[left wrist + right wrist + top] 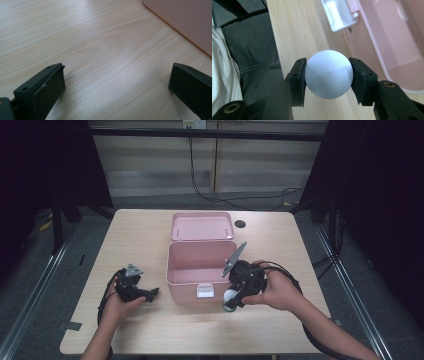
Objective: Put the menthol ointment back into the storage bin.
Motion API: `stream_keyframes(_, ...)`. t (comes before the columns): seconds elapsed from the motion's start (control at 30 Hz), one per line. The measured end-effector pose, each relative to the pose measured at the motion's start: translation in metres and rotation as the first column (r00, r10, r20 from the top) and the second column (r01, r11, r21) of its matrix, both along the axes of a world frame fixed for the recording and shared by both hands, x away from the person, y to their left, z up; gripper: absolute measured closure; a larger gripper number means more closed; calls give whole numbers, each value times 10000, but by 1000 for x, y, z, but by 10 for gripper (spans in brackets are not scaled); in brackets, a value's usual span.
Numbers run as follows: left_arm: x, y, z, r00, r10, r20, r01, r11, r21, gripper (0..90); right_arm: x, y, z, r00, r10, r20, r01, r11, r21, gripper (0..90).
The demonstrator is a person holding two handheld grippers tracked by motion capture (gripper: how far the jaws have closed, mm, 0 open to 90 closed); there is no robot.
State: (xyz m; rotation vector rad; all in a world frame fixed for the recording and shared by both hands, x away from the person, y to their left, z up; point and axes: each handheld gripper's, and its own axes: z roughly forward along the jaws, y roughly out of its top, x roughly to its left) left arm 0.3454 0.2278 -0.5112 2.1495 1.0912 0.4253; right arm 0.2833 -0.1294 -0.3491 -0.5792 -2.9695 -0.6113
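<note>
Right claw [328,75] grips a white ball [328,73], pads on both sides, held above the table [145,230] edge just off the pink box [200,270] front. Right gripper view shows the box's white latch [339,13] and inner wall; high view shows its lid [202,226] folded back. Left claw [117,82] gapes over bare wood, box corner [185,20] near.

High view: fixed above near table [150,330] edge, facing forward and down. Gripper views: close, riding along own jaws, low over tabletop. Shared across all three: pink box [200,265] wall, wood surface.
</note>
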Motion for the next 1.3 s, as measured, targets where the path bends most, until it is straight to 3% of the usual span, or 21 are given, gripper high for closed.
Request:
stream_keyframes(0.13, 0, 0, 0, 10000, -25, 14, 25, 10000, 18, 0, 2, -2, 10, 9999, -87, -79, 87, 10000, -42, 505)
stream_keyframes(0.7, 0, 0, 0, 10000, -39, -12, 39, 10000, -1, 0, 17, -11, 50, 9983, -413, 404, 409, 9991, 112, 505)
stream_keyframes(1.3, 0, 2, 1, 9998, -172, -46, 173, 9998, 46, 0, 37, -5, 62, 9956, -826, 450, 826, 9966, 18, 505)
